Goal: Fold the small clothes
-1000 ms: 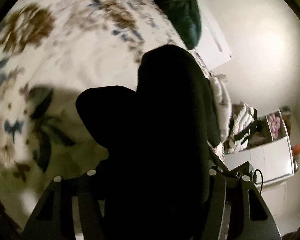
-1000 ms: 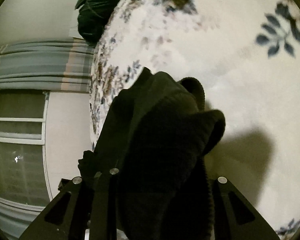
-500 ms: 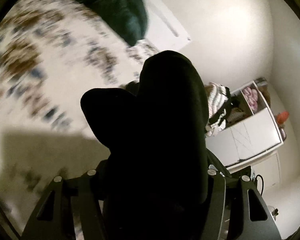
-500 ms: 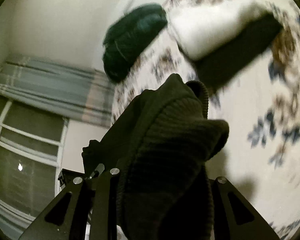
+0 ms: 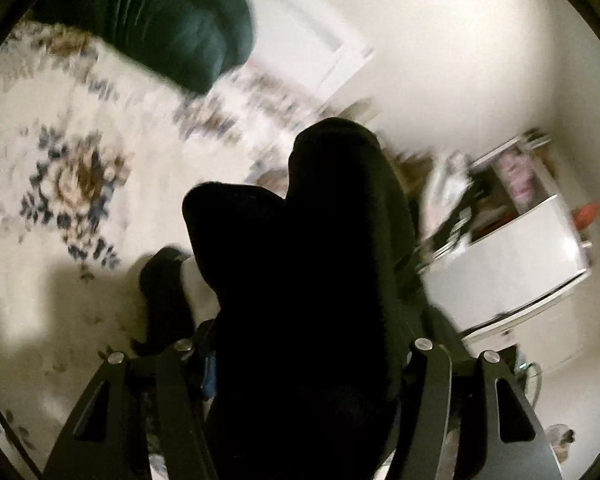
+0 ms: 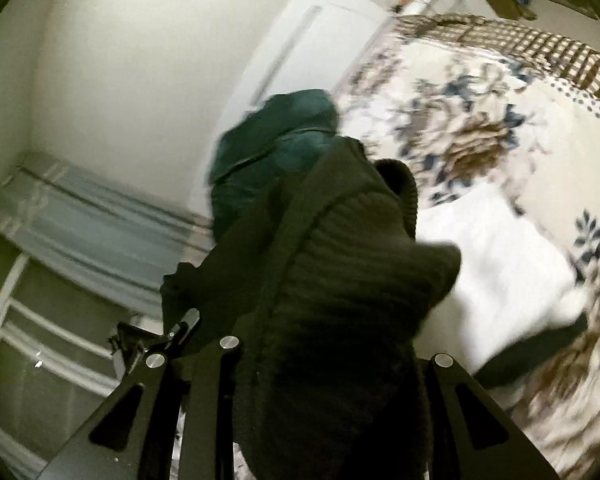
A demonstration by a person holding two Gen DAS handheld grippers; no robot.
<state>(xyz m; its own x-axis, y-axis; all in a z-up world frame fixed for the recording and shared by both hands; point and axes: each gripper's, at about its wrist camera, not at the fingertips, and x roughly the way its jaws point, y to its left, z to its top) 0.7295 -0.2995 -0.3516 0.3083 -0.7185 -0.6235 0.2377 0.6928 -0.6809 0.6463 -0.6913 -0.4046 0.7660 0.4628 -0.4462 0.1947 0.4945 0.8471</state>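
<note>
Both views swung across the bed (image 6: 480,92); we keep each gripper (image 5: 300,344) clenched on the dark knit garment (image 6: 340,280), 12 o'clock, carrying it to fold.

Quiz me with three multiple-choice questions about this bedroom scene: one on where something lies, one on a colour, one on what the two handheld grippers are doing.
1. Where does the dark green pillow lie?
A. on the floral bedspread, near the wall
B. inside the white shelf unit
C. on the floor

2. What colour is the ribbed knit garment?
A. red
B. black
C. yellow

3. What state are the left gripper and right gripper in?
A. both empty
B. only one holds cloth
C. each clamps dark cloth

Answers: 1 A, it rests at the bed's edge; 2 B, it looks black; 3 C, fabric fills both jaws.
</note>
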